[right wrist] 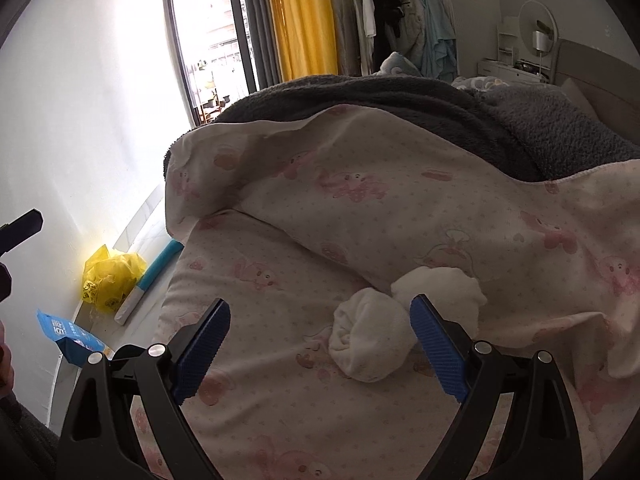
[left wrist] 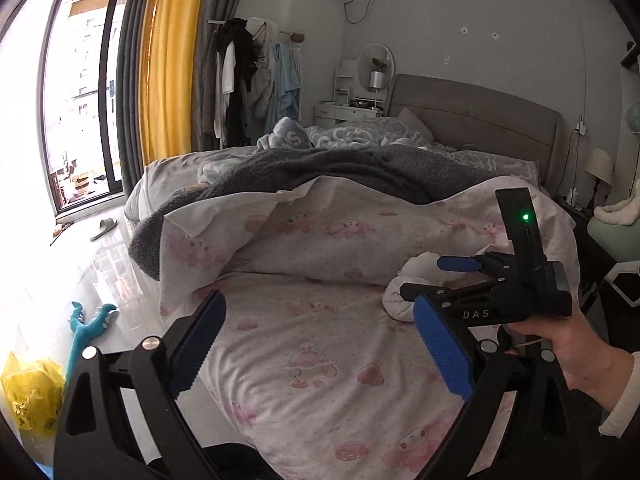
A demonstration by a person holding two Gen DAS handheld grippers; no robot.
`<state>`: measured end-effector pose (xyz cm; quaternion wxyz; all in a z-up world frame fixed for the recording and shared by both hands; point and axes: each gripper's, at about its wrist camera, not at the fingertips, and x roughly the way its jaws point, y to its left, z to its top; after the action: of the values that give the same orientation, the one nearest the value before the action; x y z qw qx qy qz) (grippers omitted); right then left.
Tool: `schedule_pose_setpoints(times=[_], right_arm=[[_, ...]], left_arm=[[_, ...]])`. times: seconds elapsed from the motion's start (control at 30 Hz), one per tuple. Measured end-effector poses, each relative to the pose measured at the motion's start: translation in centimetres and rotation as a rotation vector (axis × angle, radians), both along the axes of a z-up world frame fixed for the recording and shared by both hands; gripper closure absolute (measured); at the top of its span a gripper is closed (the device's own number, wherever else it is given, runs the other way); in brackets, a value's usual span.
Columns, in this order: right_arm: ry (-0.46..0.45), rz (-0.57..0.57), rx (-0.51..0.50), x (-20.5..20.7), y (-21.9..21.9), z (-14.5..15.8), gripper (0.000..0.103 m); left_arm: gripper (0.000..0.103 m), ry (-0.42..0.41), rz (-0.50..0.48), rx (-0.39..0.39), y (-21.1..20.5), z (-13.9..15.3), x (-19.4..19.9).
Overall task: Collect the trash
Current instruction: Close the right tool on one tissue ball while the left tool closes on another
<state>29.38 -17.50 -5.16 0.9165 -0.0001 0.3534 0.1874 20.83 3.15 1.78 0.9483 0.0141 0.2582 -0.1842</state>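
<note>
- The left gripper (left wrist: pixel 320 344) hovers over the bed (left wrist: pixel 320 360), its jaws spread wide with nothing between them.
- The right gripper (right wrist: pixel 320 344) is also over the bed, jaws released; in the left view it shows at 3 o'clock (left wrist: pixel 430 282), held by the right hand (left wrist: pixel 576 352).
- Two white wads (right wrist: pixel 372 344) lie on the pink-printed sheet, touching each other; one sits at 5 o'clock in the right view, just beside the right-hand finger (right wrist: pixel 438 346), the other partly behind that finger.
- From the left view the wads (left wrist: pixel 400 296) sit at 3 o'clock, by the right gripper's tips.
- A pink quilt (right wrist: pixel 400 208) is folded back just beyond the wads, with a grey blanket (right wrist: pixel 440 120) past it.
- On the floor at 8 o'clock in the right view: a yellow bag (right wrist: pixel 110 276), a blue packet (right wrist: pixel 70 336) near it, and a teal tube (right wrist: pixel 150 276) beside the bed.
- A teal toy (left wrist: pixel 90 326) lies on the floor at 8 o'clock in the left view.
</note>
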Motion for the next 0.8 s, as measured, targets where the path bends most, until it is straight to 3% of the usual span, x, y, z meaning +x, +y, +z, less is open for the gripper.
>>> schedule_pose_setpoints(times=[0.47, 0.67, 0.8], right_arm=[[0.045, -0.073, 0.113, 3.5, -6.7, -1.4, 0.011], [0.097, -0.052, 0.18, 4.9, -8.0, -2.7, 0.011], [0.131, -0.037, 0.225, 5.8, -8.3, -3.6, 0.02]], left_arm=[[0.007, 0.081, -0.165, 0.021, -6.2, -3.8, 4.4], [0.007, 0.096, -0.237, 0.046, -9.3, -5.2, 5.7], [0.007, 0.119, -0.266, 0.042, -10.6, -6.2, 6.8]])
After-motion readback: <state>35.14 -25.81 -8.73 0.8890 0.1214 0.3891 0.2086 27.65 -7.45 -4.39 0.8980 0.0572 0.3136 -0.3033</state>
